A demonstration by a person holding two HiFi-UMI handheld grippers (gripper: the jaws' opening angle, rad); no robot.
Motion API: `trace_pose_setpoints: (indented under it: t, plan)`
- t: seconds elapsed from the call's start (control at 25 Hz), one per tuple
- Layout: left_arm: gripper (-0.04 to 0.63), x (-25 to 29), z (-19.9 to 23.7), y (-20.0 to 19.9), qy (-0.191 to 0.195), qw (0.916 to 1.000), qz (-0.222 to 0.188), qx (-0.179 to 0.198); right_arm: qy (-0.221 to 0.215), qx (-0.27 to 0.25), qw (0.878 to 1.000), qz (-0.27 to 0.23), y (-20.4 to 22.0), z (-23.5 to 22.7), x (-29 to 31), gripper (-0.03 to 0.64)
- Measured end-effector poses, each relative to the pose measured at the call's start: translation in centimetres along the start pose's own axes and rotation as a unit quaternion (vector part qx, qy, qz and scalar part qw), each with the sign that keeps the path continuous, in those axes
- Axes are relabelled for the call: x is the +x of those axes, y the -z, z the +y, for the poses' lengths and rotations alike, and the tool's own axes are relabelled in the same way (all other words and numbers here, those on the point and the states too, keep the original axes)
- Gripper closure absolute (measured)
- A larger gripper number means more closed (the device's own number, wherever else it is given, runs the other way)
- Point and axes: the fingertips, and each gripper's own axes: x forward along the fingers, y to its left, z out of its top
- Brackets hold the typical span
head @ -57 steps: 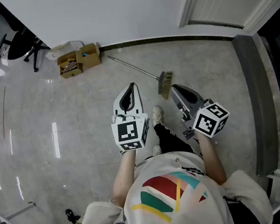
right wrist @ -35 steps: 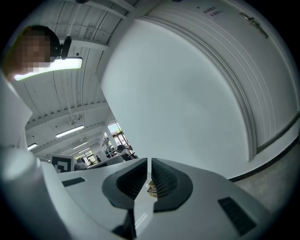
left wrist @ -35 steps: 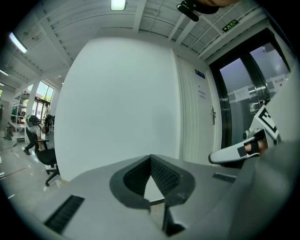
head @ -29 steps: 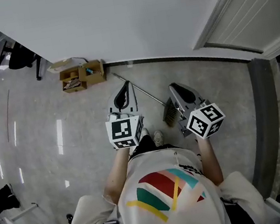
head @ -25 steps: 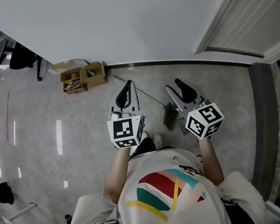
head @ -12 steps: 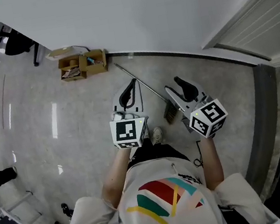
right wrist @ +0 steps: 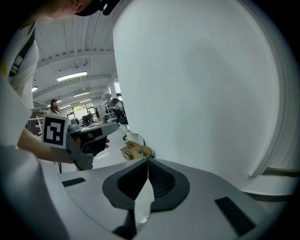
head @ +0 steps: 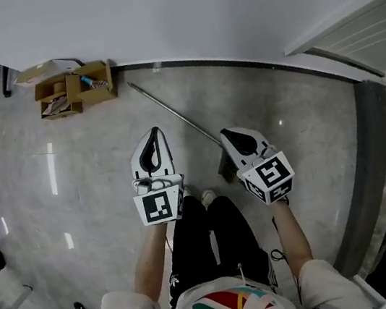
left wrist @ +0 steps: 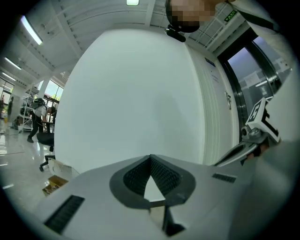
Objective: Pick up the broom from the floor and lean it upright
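Observation:
The broom lies flat on the grey floor; its thin metal handle (head: 171, 113) runs from near the wall down to the bristle head (head: 223, 170). My right gripper (head: 225, 133) hangs over the handle's lower end and hides part of the head; its jaws are shut with nothing between them (right wrist: 147, 159). My left gripper (head: 154, 130) is to the left of the handle, apart from it, also shut and empty (left wrist: 150, 157). Neither gripper view shows the broom; both look toward the white wall.
An open cardboard box (head: 72, 89) with small items sits against the wall at the back left, also seen as the box (right wrist: 136, 151). A dark baseboard (head: 237, 66) runs along the wall. A door frame (head: 347, 21) stands at the right. The person's shoes (head: 206, 199) are just behind the broom head.
Both grippers have dropped toward the floor as the person crouched. The right jaws, open half a second ago, are now shut. The broom has not moved.

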Motion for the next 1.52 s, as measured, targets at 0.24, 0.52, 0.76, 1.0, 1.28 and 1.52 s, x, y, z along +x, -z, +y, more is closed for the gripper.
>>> trace_pose_setpoints:
  t: [0.24, 0.52, 0.76, 1.0, 1.28, 1.52]
  plan:
    - [0.551, 4.2, 5.6, 24.9, 0.002, 0.9994, 0.005, 0.033, 0.007, 0.01, 1.0, -0.001, 21.3, -7.1, 14.7, 0.603]
    - [0.551, 7.9, 10.3, 47.4, -0.007, 0.9977, 0.044, 0.051, -0.062, 0.032, 0.997, 0.027, 39.0, -10.0, 30.5, 0.6]
    - [0.551, 9.1, 10.8, 55.2, 0.001, 0.9967, 0.072, 0.038, -0.071, 0.0, 0.987, 0.145, 49.1, -11.1, 38.0, 0.379]
    - [0.551, 8.3, 11.0, 58.2, 0.011, 0.9951, 0.092, 0.035, -0.06, -0.019, 0.97, 0.234, 54.0, -10.4, 40.4, 0.38]
    - [0.551, 8.2, 12.5, 58.6, -0.006, 0.9954, 0.094, 0.016, -0.036, -0.072, 0.949, 0.306, 55.7, -10.0, 41.9, 0.52]
    - [0.551, 7.9, 13.4, 57.0, -0.022, 0.9959, 0.086, 0.016, -0.043, -0.034, 0.955, 0.291, 55.7, -10.4, 41.9, 0.523]
